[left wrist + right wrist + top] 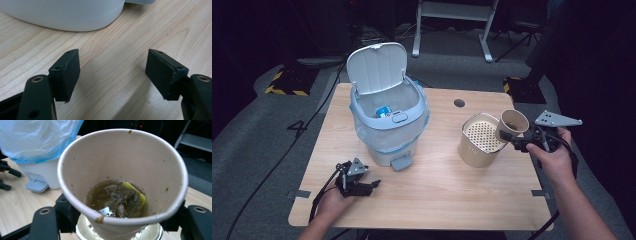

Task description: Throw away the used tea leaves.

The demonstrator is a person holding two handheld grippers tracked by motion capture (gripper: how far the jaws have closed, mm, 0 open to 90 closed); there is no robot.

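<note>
Right gripper (518, 141) pinching a paper cup (122, 182) by its lower wall, tilted just above the strainer container (479, 141). Thin, crushable, wet inside: grip gently. Left gripper (113, 72) spread, idle.

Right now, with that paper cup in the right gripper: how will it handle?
The paper cup is thin-walled, so it probably dents if squeezed harder. The wet tea dregs at the bottom make it likely to drip or spill once tipped. It is probably light, so the right gripper should carry it easily.
</note>
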